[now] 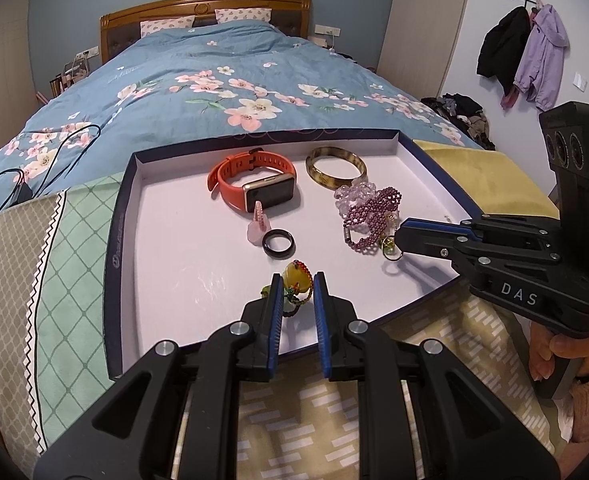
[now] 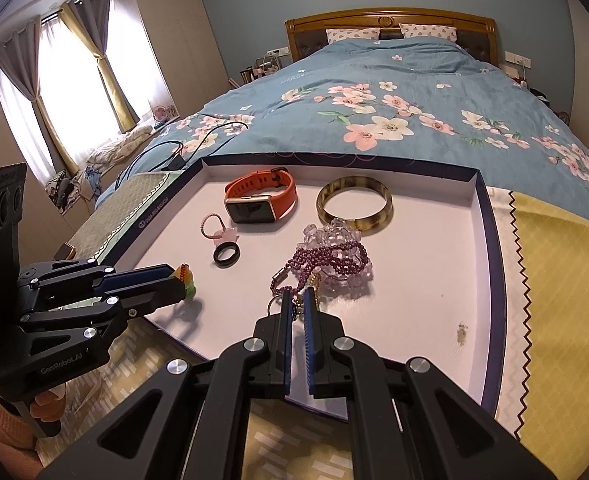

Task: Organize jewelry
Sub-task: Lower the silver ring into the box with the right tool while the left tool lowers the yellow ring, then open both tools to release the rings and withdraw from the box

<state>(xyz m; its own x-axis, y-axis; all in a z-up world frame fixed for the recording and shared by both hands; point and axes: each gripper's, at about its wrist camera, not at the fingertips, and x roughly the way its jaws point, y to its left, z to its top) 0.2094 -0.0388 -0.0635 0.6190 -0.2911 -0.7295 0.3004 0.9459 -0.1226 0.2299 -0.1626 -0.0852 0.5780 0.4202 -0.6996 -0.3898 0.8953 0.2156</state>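
Low at frame bottom, the left gripper [image 1: 297, 280] clamps a yellow charm [image 1: 297, 278]; the right gripper [image 2: 298, 295] pinches the purple bead strand [image 2: 314, 266].

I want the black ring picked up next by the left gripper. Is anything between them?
Yes. The yellow beaded charm sits between the left gripper fingers, directly in front of the black ring. Past the charm, only bare tray.

One tray [image 1: 134, 184] holds one orange watch [image 1: 254, 184], one bangle [image 1: 336, 168] and one black ring [image 1: 279, 243]. Two bead strands [image 1: 368, 216] lie tangled, plus two small charms [image 1: 298, 280].
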